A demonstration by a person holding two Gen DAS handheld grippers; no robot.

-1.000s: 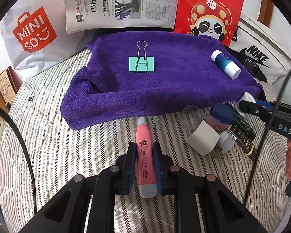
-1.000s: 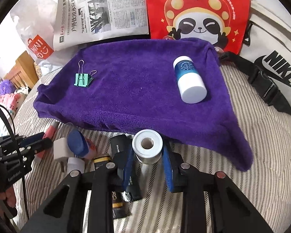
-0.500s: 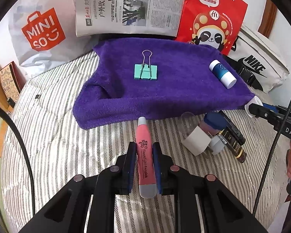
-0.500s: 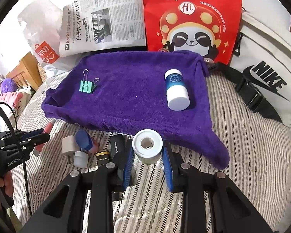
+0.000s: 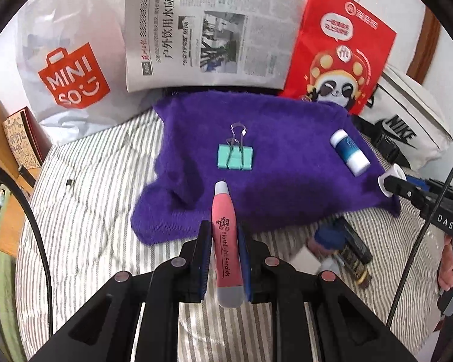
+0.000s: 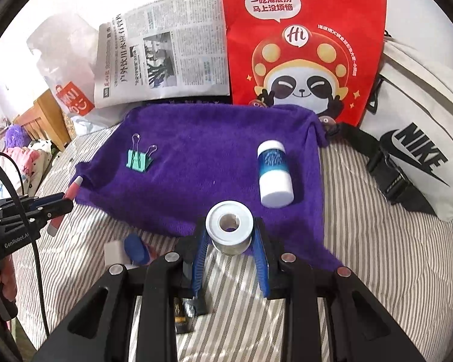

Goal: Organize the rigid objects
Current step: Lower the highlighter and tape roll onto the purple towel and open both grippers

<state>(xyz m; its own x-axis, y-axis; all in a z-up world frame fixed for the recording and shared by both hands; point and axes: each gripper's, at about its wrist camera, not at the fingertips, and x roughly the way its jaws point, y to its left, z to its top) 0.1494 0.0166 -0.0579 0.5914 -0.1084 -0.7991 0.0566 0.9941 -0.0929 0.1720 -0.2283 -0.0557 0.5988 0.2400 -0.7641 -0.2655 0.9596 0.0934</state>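
Carried forward over the last second: left gripper [image 5: 223, 259], clamped on the pink flashlight pen [image 5: 225, 235], now with the pen's tip over the near edge of the purple towel [image 5: 287, 181], just short of the green binder clip [image 5: 235, 157]. Likewise advanced: right gripper [image 6: 229, 241], closed around the white-capped spool [image 6: 229, 223], now above the towel's near hem, close to the blue-and-white bottle [image 6: 274, 175] lying on it. Probably both set-downs next, joining clip and bottle on the towel. Seen only from the right wrist: pen lifted off the striped bedding [image 6: 377, 241]. Seen better from the left wrist: leftover clutter [image 5: 338, 247] near right, off the towel, blurred.
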